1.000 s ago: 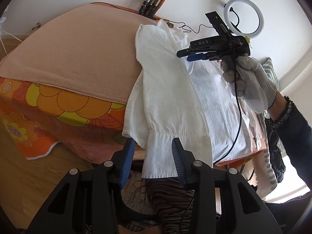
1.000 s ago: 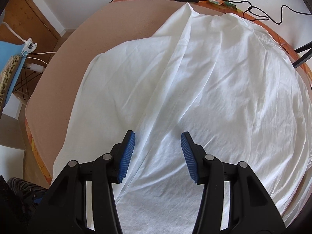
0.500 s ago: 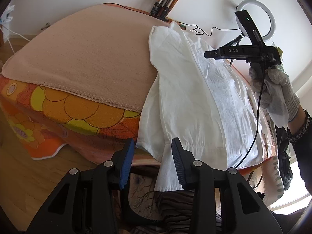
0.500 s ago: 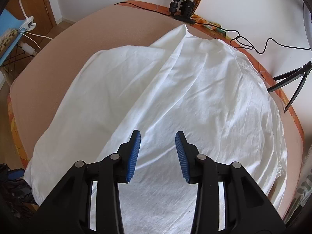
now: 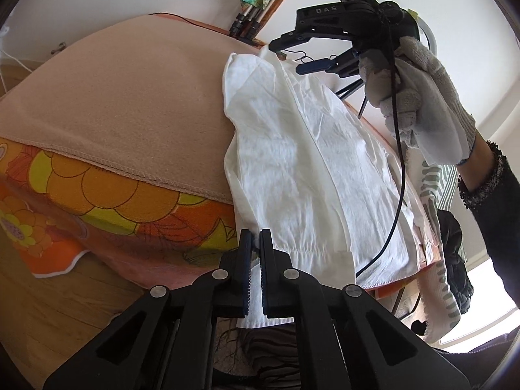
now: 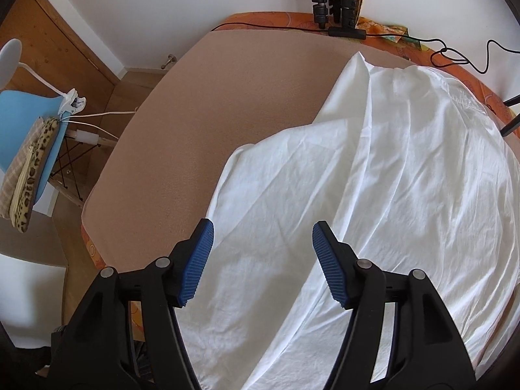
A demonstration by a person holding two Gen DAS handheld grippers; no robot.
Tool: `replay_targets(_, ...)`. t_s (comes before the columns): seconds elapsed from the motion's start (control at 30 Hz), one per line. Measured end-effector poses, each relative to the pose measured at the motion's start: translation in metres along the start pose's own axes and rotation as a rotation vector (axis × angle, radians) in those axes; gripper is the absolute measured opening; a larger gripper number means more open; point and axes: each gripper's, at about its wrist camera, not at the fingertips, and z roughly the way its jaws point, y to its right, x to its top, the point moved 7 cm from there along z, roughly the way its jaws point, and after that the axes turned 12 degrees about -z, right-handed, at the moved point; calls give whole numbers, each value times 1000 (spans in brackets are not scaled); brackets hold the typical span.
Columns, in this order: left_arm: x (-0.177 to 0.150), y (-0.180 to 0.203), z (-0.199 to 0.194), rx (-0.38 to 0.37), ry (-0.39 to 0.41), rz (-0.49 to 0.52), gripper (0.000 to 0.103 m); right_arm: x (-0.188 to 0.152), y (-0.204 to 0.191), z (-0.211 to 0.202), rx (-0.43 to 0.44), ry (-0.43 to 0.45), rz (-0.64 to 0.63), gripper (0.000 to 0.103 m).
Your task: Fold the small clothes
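A white shirt (image 5: pixel 302 162) lies on a table under a peach cloth (image 5: pixel 123 97), one sleeve hanging over the near edge. My left gripper (image 5: pixel 255 243) is shut on the gathered cuff of that sleeve (image 5: pixel 312 250). In the right wrist view the shirt (image 6: pixel 373 195) fills the lower right. My right gripper (image 6: pixel 263 237) is open, held above the shirt and touching nothing. It also shows in the left wrist view (image 5: pixel 292 52), open, high over the shirt's far end, in a gloved hand (image 5: pixel 419 104).
An orange flowered cloth (image 5: pixel 97 211) hangs below the peach cloth. Folded tripod legs (image 6: pixel 331 3) and black cables (image 6: pixel 455 58) sit at the table's far edge. A blue chair with pouches (image 6: pixel 26 149) stands left. Dark and striped clothes (image 5: pixel 451 260) hang at right.
My left gripper moved up to the hanging sleeve and shut on its cuff. My right gripper rose and swung left above the shirt, its jaws opening wider.
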Motion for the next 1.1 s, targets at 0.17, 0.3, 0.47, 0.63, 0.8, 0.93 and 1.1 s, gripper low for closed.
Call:
replay_targets(0.17,2,4,-3,-36,9,-4,3,19,-18,34,-48,-60,2,68)
replay_targets(0.3,2,4,-5,-53,6,-5,3,33,-30,58,-106,-89,-14,68)
replay_targets(0.47,0,6,-6,-61,4,6,3,46,-32,84,-181,-123,-21,68)
replay_targets(0.63,0,9,-5,-76,1,1,3,53,-22,98,-270,-149,-26,68)
replay_targets(0.8,0,16,-7,-82,9,26,3,60,-9,96,-297,-140,-17,43)
replay_targets(0.93,-2,23,-9,-79,13,48,3,57,1,90,-252,-125,12,20)
replay_targets(1.1,-2,37,-17,-92,19,76,3,54,11,68,-156,-57,51,10)
